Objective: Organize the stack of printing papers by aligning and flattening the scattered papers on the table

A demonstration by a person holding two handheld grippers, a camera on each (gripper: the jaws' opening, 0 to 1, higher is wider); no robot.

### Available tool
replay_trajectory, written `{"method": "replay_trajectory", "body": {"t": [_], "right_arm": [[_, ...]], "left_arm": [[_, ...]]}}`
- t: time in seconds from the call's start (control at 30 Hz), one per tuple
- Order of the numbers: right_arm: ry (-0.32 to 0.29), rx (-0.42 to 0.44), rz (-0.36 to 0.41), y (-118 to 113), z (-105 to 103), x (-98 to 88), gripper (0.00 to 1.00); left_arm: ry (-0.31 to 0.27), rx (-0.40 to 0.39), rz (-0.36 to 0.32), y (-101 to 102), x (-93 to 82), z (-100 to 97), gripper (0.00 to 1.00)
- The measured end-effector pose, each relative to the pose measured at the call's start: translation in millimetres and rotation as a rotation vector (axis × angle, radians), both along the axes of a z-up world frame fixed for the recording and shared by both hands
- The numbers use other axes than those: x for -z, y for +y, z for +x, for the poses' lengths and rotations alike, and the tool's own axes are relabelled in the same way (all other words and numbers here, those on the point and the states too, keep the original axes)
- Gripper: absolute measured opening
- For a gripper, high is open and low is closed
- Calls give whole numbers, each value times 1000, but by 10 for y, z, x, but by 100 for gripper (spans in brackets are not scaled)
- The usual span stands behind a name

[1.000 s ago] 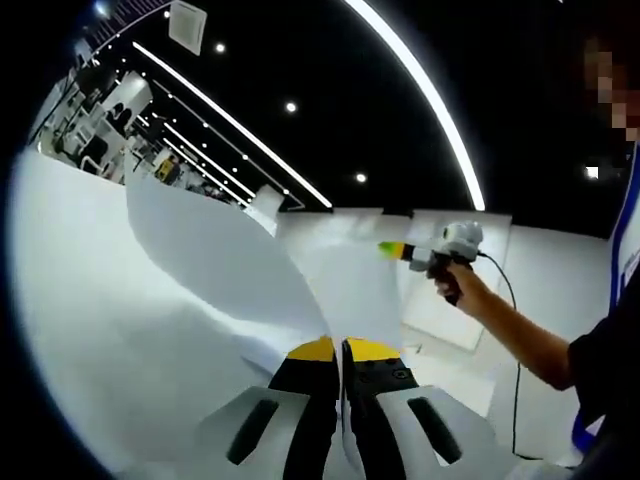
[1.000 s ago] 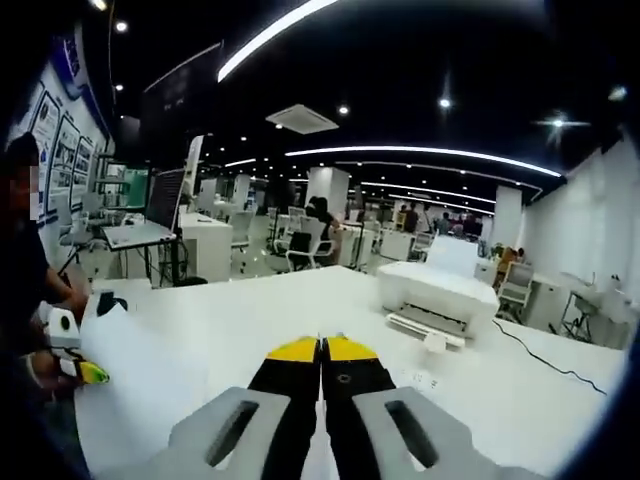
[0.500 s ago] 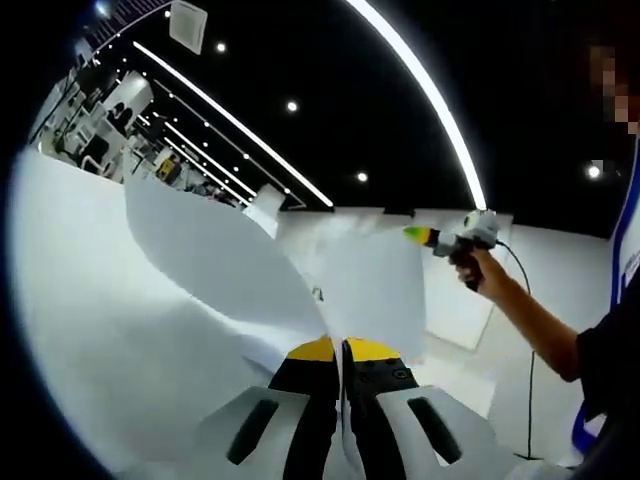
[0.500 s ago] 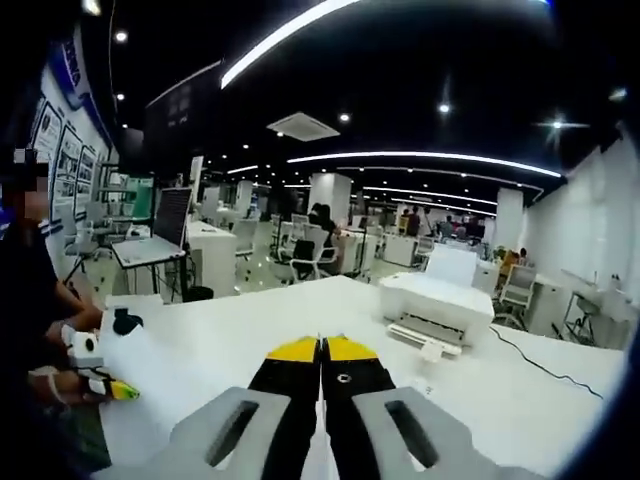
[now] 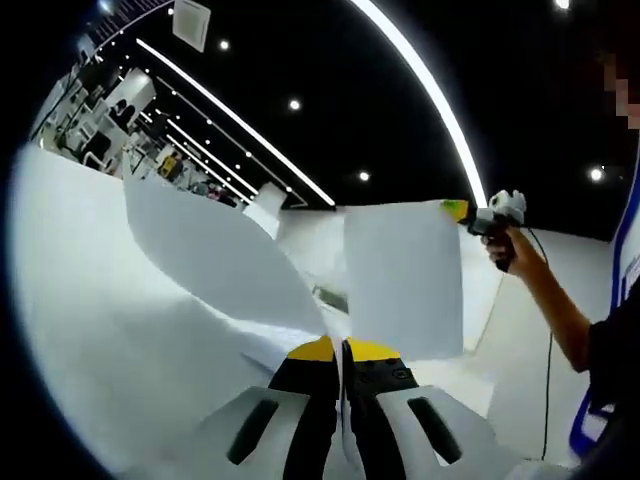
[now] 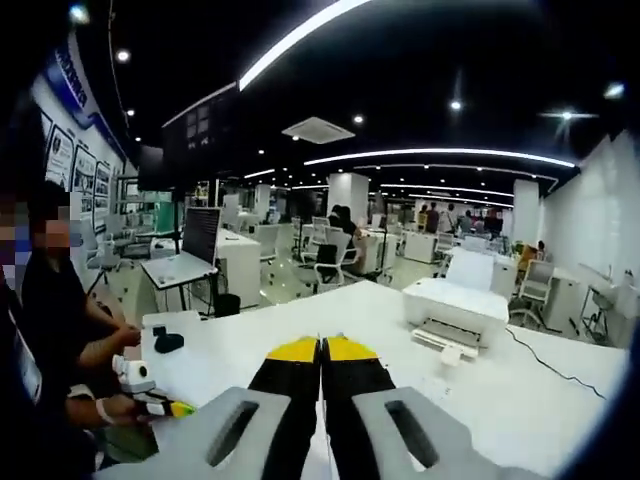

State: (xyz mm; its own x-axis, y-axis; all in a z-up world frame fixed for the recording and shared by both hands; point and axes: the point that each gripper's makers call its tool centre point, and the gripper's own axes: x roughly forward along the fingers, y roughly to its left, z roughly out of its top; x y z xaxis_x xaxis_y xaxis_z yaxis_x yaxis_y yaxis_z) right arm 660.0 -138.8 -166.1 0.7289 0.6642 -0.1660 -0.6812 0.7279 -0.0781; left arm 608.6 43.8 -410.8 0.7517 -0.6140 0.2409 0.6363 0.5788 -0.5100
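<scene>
My left gripper [image 5: 341,347] is shut, and a thin white paper edge runs between its jaws. From there a large curved sheet [image 5: 215,250] bows up to the left. A second sheet [image 5: 402,280] stands upright just beyond the jaws. The right gripper [image 5: 462,210], held in a hand, is shut on its top right corner. In the right gripper view my right gripper [image 6: 321,345] has its jaws together above the white table [image 6: 300,320]. The left gripper [image 6: 175,408] shows low at the left, in a person's hand.
A white printer [image 6: 455,310] sits on the table at the right, with a cable trailing behind it. A small black object [image 6: 168,342] lies near the table's left corner. Beyond are a desk with an open laptop [image 6: 190,255], office chairs and seated people.
The right gripper has risen and moved right with the sheet's corner, pulling that sheet up until it stands upright. The left gripper stays shut in place.
</scene>
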Motion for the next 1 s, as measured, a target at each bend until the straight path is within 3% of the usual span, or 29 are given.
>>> {"method": "replay_trajectory", "body": {"t": [0.17, 0.4, 0.63, 1.0], "right_arm": [[13, -21, -8, 71, -130, -61, 0], [34, -87, -9, 300, -504, -225, 0], [60, -147, 11, 442, -740, -397, 0], [147, -267, 91, 730, -929, -378, 0]], "left_arm": [[2, 1, 3, 0, 3, 4, 6], [7, 3, 4, -2, 12, 16, 6], [23, 17, -20, -1, 16, 20, 6], [56, 59, -89, 3, -8, 27, 6]]}}
